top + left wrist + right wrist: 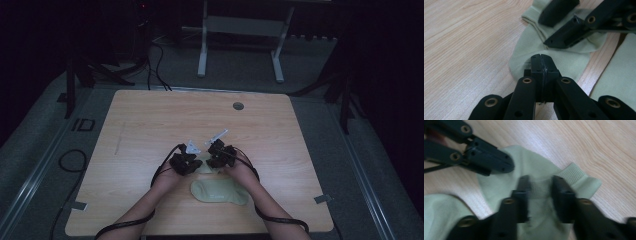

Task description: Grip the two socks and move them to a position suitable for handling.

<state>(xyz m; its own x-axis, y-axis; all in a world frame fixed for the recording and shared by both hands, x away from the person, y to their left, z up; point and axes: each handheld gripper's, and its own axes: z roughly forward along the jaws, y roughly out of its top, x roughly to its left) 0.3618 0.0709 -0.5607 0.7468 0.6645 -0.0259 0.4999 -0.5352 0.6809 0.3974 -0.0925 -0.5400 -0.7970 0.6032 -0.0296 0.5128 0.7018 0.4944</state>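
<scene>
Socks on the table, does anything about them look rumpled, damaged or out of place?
Nothing looks damaged. One pale green sock lies flat near the table's front edge; the other sock lies slightly rumpled where the left gripper and right gripper work on it.

Both forearms are stretched in from the near edge, hands side by side. The left gripper (541, 58) is held with its fingers pressed together; the right gripper (540, 187) is kept with fingers (524, 185) parted.

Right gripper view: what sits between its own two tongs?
The ribbed cuff of the pale green sock spans the gap between the right gripper's tongs.
</scene>
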